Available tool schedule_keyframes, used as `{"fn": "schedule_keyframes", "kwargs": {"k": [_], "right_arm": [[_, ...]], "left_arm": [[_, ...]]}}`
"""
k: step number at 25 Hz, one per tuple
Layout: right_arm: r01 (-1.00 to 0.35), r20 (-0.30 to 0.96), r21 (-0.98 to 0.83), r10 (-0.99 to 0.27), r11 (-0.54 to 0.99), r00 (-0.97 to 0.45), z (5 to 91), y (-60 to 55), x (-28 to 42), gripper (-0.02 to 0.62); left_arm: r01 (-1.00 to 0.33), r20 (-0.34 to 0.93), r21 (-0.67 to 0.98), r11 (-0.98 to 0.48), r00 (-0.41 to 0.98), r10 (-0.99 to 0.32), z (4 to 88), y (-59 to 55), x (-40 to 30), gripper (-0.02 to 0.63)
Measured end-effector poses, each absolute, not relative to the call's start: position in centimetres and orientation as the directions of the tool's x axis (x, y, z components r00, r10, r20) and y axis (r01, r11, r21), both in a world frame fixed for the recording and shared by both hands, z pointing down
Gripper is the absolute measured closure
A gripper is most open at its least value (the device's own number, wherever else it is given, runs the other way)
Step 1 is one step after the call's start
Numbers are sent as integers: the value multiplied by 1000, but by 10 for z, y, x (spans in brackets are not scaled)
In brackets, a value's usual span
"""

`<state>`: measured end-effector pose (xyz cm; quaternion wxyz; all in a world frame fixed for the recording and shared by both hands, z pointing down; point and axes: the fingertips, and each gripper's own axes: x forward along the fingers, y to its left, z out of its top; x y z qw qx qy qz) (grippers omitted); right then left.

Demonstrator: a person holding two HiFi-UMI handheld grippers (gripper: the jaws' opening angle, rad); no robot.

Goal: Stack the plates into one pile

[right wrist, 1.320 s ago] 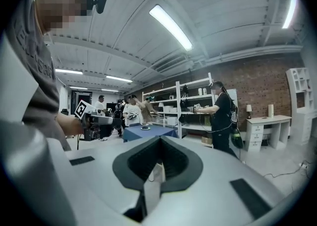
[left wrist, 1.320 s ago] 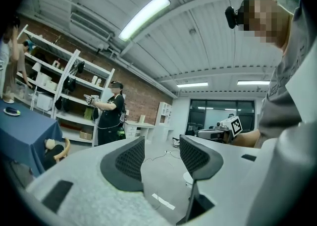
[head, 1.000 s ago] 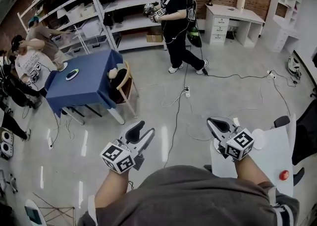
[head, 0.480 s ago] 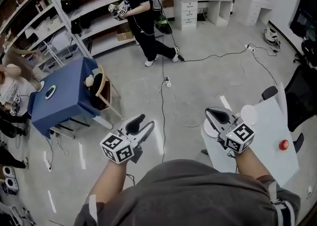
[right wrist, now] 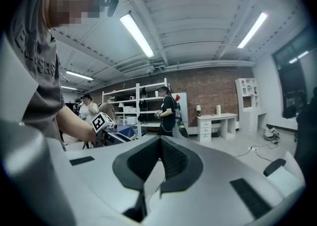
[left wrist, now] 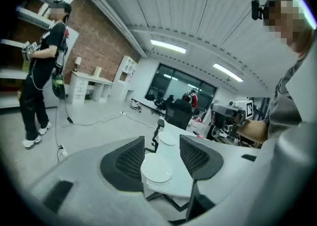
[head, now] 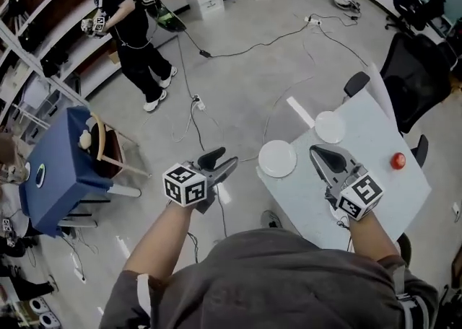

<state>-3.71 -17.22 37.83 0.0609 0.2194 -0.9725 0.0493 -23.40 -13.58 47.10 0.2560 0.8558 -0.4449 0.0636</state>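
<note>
A red ball (head: 398, 161), perhaps fruit, sits near a black chair (head: 411, 79).

Grey floor (head: 231, 82), brick wall (right wrist: 218, 88), blue table (head: 54, 176), black chair (head: 415, 79).

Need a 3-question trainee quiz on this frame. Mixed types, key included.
1. Two plates lie on the white table, one at its edge and one farther in. Are they touching or apart?
2. True or false: the right hand-held gripper holds a plate.
3. Which has its jaws apart? A. left hand-held gripper B. right hand-held gripper C. both
Key: 1. apart; 2. false; 3. A
</note>
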Motion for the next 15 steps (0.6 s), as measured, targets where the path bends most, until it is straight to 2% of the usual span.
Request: {"fn": "schedule_keyframes", "kwargs": {"k": [5, 15], "right_arm": [[-524, 162, -71, -508, 849, -846, 397, -192, 25, 601], [-630, 231, -99, -598, 771, -768, 445, -215, 101, 601]], "left_arm": [[-750, 424, 458, -478, 657, -624, 545, -190, -193, 407], [-752, 593, 570, -331, 655, -469, 679, -253, -159, 407]]}}
